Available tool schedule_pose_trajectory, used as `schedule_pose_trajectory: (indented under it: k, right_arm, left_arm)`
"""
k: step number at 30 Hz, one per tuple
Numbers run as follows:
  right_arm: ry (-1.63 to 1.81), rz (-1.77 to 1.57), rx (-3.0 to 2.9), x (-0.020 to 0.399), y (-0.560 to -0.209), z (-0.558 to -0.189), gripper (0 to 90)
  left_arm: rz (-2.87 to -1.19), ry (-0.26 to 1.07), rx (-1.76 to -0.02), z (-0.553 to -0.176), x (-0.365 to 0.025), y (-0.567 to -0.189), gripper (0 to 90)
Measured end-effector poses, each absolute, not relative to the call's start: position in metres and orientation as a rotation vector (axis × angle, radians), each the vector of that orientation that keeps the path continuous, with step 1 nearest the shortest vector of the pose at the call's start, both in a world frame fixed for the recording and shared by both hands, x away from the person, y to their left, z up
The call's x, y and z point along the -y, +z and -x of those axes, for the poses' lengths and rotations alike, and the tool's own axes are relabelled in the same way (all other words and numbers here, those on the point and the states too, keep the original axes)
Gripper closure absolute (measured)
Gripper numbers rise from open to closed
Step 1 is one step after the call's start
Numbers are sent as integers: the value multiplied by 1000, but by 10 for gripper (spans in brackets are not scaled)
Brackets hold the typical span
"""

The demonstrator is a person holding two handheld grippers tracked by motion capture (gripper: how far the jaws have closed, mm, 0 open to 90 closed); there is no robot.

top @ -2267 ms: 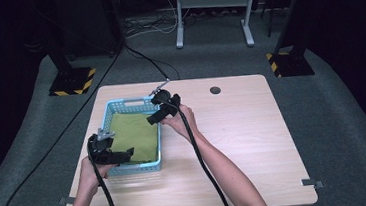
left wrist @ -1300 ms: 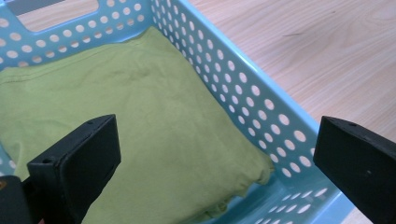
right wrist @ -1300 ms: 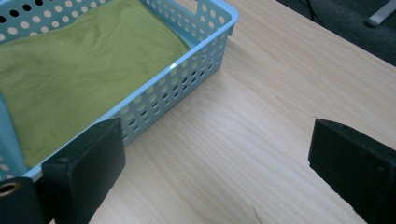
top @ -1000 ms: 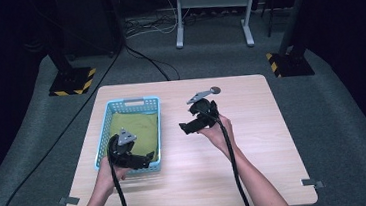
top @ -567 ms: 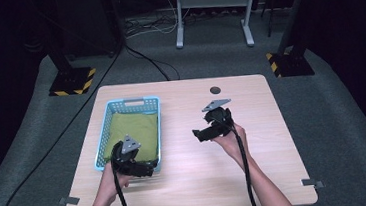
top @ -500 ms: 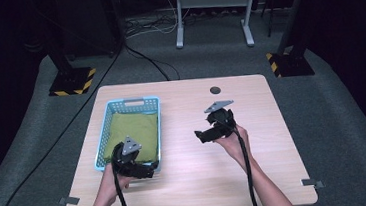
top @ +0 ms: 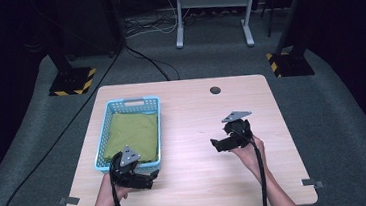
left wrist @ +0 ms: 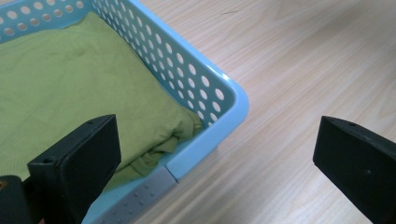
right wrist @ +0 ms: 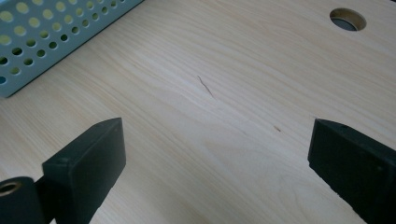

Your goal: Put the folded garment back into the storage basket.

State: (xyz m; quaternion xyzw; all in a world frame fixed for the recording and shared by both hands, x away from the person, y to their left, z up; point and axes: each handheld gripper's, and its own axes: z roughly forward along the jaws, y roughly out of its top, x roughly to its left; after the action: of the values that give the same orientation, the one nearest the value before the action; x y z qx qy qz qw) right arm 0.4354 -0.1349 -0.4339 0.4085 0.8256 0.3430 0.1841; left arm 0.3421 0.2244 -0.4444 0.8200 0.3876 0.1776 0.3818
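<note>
Light wood worktop (top: 193,182) is carrying a light blue perforated basket (top: 103,140) on its left half, long side running front to back. A folded green cloth (top: 132,135) is lying flat inside the basket, filling most of it. In the left gripper view the cloth's bunched corner is sitting in the basket's near corner, touching the wall.

Left gripper (top: 150,178) is sitting low at the basket's near right corner, just beside the rim, held in the person's left hand (top: 111,193). Its jaws are standing wide apart with nothing between them; in its own view one jaw is showing over the cloth and the other over bare wood, the basket corner between them.

Right gripper (top: 217,142) is hovering over bare worktop right of centre, well apart from the basket, held in the right hand (top: 245,152). Jaws are spread wide, gripping nothing, bare wood showing between them.

A round cable hole (top: 215,89) is sitting near the worktop's far edge. Black cables are trailing from both grippers toward the person.
</note>
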Motion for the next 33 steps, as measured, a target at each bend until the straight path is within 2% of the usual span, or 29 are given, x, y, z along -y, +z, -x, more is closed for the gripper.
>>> schedule_pose_trajectory:
  k: [33]
  right_arm:
    - [920,-1342,-2215,210,-475,-392,34]
  left_arm:
    - [-2088,412,-970,-297,-241,-469,10]
